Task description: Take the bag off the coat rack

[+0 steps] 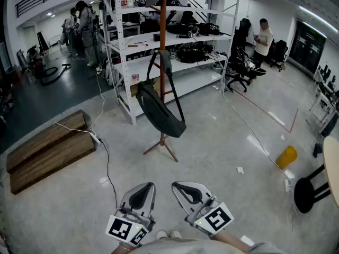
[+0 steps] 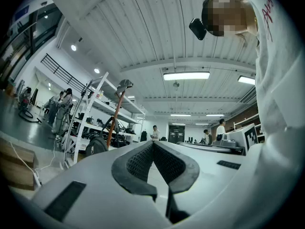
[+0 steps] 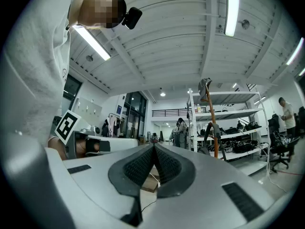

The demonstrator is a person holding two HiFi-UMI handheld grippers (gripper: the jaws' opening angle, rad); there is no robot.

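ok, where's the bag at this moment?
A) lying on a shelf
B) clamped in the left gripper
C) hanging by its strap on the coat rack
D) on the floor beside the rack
C: the dark bag hangs by its strap from the coat rack, clear of the floor, while the left gripper and right gripper are shut, empty and well short of it.

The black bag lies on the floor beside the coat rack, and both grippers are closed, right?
No: the head view shows the black bag hanging from the coat rack. The left gripper and right gripper are indeed closed.
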